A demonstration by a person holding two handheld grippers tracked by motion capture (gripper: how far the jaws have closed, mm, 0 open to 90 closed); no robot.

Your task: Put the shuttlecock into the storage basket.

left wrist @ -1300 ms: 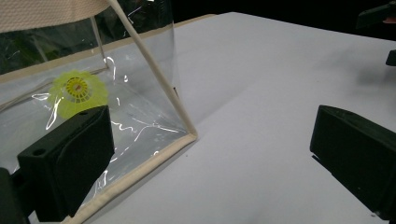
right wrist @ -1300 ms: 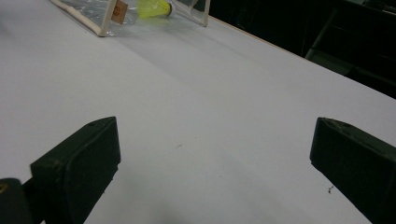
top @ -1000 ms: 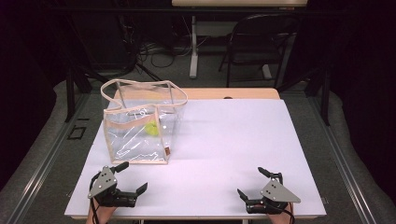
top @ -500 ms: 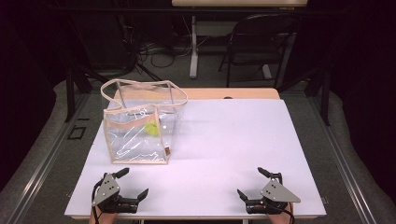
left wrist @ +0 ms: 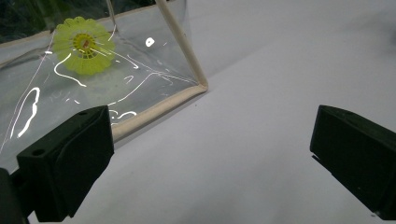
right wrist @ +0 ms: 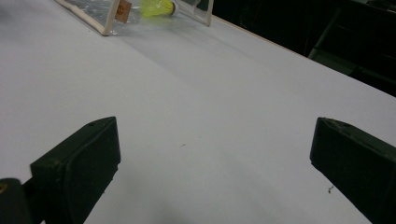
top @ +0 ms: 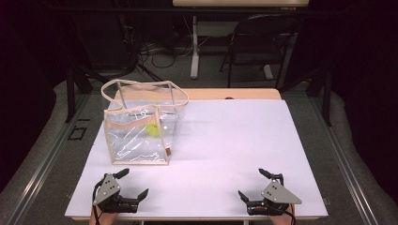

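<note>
A clear plastic bag (top: 141, 140) with beige trim and handles stands upright at the table's left. Inside it lies a yellow-green shuttlecock (top: 151, 129). My left gripper (top: 135, 182) rests near the front edge, just in front of the bag, open and holding nothing. In the left gripper view the bag's bottom corner (left wrist: 196, 88) and the shuttlecock (left wrist: 84, 45) lie ahead of the open left gripper (left wrist: 210, 154). My right gripper (top: 250, 182) sits open and holding nothing at the front right. From the right gripper (right wrist: 215, 163) the bag (right wrist: 109, 18) and shuttlecock (right wrist: 158, 7) are far off.
The white table top (top: 234, 136) stretches bare between the bag and the right edge. A wooden strip (top: 225, 93) runs along its back. Beyond the table stand a dark chair (top: 263, 42) and a desk leg with cables on the floor.
My left gripper has slid a little back toward the table's front edge. The right gripper, the bag and the shuttlecock have stayed put.
</note>
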